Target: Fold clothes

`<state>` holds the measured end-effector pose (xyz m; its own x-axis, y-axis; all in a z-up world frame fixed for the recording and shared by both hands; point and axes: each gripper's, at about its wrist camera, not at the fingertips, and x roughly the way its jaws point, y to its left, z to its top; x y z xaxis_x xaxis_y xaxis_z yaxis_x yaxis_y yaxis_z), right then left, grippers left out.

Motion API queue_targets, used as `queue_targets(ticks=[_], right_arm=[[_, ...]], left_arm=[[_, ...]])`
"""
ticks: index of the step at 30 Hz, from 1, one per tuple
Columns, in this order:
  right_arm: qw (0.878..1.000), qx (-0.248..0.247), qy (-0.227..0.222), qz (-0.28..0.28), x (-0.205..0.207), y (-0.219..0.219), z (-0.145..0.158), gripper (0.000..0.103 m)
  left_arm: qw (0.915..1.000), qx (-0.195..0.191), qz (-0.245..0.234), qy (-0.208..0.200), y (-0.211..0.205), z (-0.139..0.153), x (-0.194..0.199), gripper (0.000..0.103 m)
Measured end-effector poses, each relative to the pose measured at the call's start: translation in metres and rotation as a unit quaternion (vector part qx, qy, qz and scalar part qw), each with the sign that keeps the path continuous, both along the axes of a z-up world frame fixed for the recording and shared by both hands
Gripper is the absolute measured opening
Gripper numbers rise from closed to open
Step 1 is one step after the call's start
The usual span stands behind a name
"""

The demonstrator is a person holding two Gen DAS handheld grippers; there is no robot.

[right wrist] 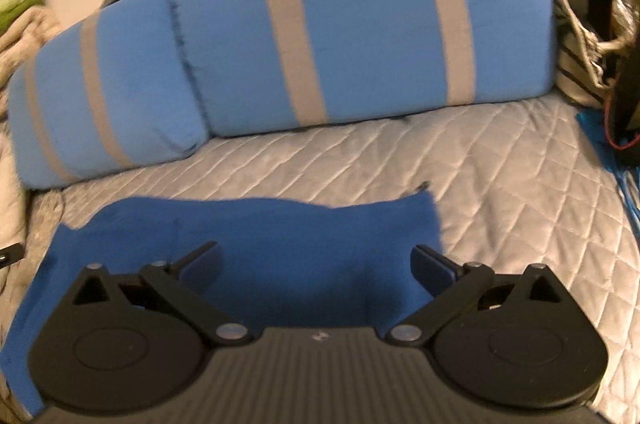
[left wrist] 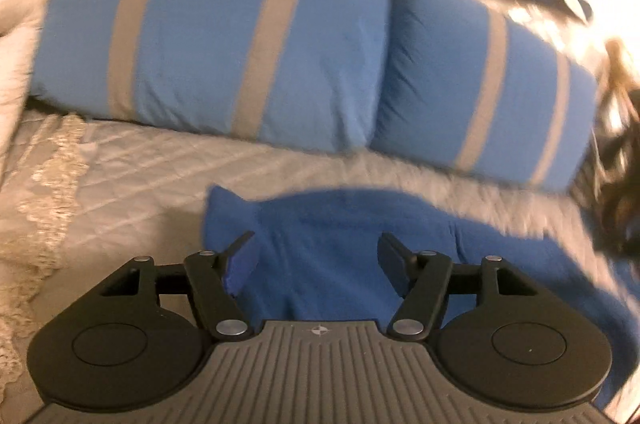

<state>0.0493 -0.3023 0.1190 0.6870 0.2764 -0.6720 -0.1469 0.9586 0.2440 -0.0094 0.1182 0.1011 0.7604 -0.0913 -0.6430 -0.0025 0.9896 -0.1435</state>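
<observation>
Both the left gripper [left wrist: 316, 252] and right gripper [right wrist: 318, 260] hang spread wide, holding nothing, over the blue garment [right wrist: 256, 244] lying on the quilted bedspread [right wrist: 500, 176], where a shallow pinch might catch only one layer, or the quilt too.

1. Garment [right wrist: 248, 256] lies on quilt [right wrist: 500, 192], lower centre of frame.
2. Two pillows [right wrist: 360, 16] side by side behind it, upper frame.
3. Clutter pile [right wrist: 600, 24] at right edge.

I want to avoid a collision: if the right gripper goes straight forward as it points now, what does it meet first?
Probably the dark blue garment lying under the open right gripper, then the grey quilt; the striped pillows lie further on. Depth is unclear.
</observation>
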Motion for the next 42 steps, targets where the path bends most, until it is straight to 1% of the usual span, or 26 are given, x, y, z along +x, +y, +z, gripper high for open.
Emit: queue_targets(ticks=[3,4,5,6,8,9,10,12,14,19,20,21,23,25,26,27,30,33,35,37,38,40,41,42], right_arm=[[0.998,-0.044,-0.005,0.04,0.0,0.019,-0.022,0.103],[0.997,-0.06,-0.007,0.054,0.0,0.026,-0.03,0.103],[0.996,-0.072,0.002,0.057,0.003,0.028,-0.042,0.103],[0.995,-0.082,0.014,0.056,0.007,0.029,-0.055,0.103],[0.997,-0.059,0.028,0.046,0.009,0.022,-0.082,0.103],[0.998,-0.051,0.012,0.042,0.005,0.018,-0.089,0.103],[0.998,-0.052,-0.006,0.039,-0.001,0.018,-0.092,0.103],[0.996,-0.08,-0.023,0.037,-0.007,0.028,-0.092,0.103],[0.995,-0.09,-0.022,0.036,-0.007,0.032,-0.092,0.103],[0.995,-0.089,-0.01,0.034,-0.001,0.032,-0.088,0.103],[0.995,-0.095,-0.005,0.034,0.0,0.034,-0.084,0.103],[0.994,-0.105,-0.007,0.036,-0.003,0.036,-0.079,0.103],[0.991,-0.125,-0.014,0.042,-0.008,0.04,-0.069,0.103],[0.988,-0.144,-0.026,0.045,-0.02,0.045,-0.052,0.103],[0.986,-0.154,-0.032,0.047,-0.026,0.048,-0.043,0.103],[0.986,-0.154,-0.035,0.046,-0.034,0.049,-0.034,0.103],[0.989,-0.131,-0.034,0.052,-0.061,0.051,-0.007,0.103],[0.985,-0.157,-0.002,0.068,-0.084,0.064,0.007,0.103],[0.982,-0.169,0.039,0.072,-0.093,0.07,0.01,0.103],[0.978,-0.173,0.089,0.07,-0.096,0.073,0.011,0.103],[0.976,-0.169,0.121,0.065,-0.094,0.072,0.009,0.103],[0.97,-0.155,0.182,0.053,-0.088,0.069,0.004,0.103],[0.965,-0.145,0.214,0.051,-0.082,0.068,-0.006,0.103],[0.958,-0.136,0.247,0.051,-0.076,0.066,-0.018,0.103]], left_arm=[[0.9976,0.042,-0.004,0.055,-0.005,-0.042,0.013,0.067],[0.9978,0.038,0.0,0.055,-0.003,-0.05,0.013,0.069],[0.9984,0.03,0.004,0.049,0.0,-0.055,0.011,0.071],[0.9988,0.021,0.008,0.043,0.003,-0.061,0.009,0.071],[0.9994,0.005,0.016,0.03,0.008,-0.072,0.005,0.071],[0.9995,-0.003,0.019,0.024,0.011,-0.078,0.003,0.071],[0.9996,0.004,0.024,0.017,0.008,-0.079,0.001,0.072],[0.9991,0.028,0.033,0.001,0.0,-0.079,-0.004,0.072],[0.9983,0.048,0.033,-0.002,-0.006,-0.076,0.0,0.072],[0.9994,0.007,0.033,0.012,0.005,-0.068,0.003,0.072],[0.9993,0.01,0.034,0.012,0.004,-0.063,0.001,0.072],[0.9992,0.016,0.035,0.01,0.003,-0.059,0.0,0.072],[0.9982,0.048,0.035,0.003,-0.005,-0.047,-0.008,0.072],[0.996,0.087,0.02,-0.009,-0.016,-0.026,-0.021,0.072],[0.9955,0.092,0.014,-0.017,-0.02,-0.015,-0.03,0.072],[0.9953,0.093,0.009,-0.025,-0.022,-0.005,-0.04,0.072],[0.9986,0.048,-0.005,-0.024,-0.029,0.019,-0.071,0.074],[0.9985,0.042,-0.027,0.024,-0.043,0.03,-0.088,0.074],[0.996,0.048,-0.038,0.065,-0.05,0.032,-0.093,0.074],[0.992,0.049,-0.028,0.113,-0.051,0.03,-0.092,0.074],[0.989,0.044,-0.022,0.139,-0.05,0.023,-0.087,0.075],[0.9802,0.033,-0.012,0.195,-0.046,0.006,-0.074,0.075],[0.9746,0.027,-0.007,0.222,-0.044,-0.002,-0.068,0.076],[0.9666,0.013,-0.006,0.256,-0.04,-0.02,-0.058,0.077]])
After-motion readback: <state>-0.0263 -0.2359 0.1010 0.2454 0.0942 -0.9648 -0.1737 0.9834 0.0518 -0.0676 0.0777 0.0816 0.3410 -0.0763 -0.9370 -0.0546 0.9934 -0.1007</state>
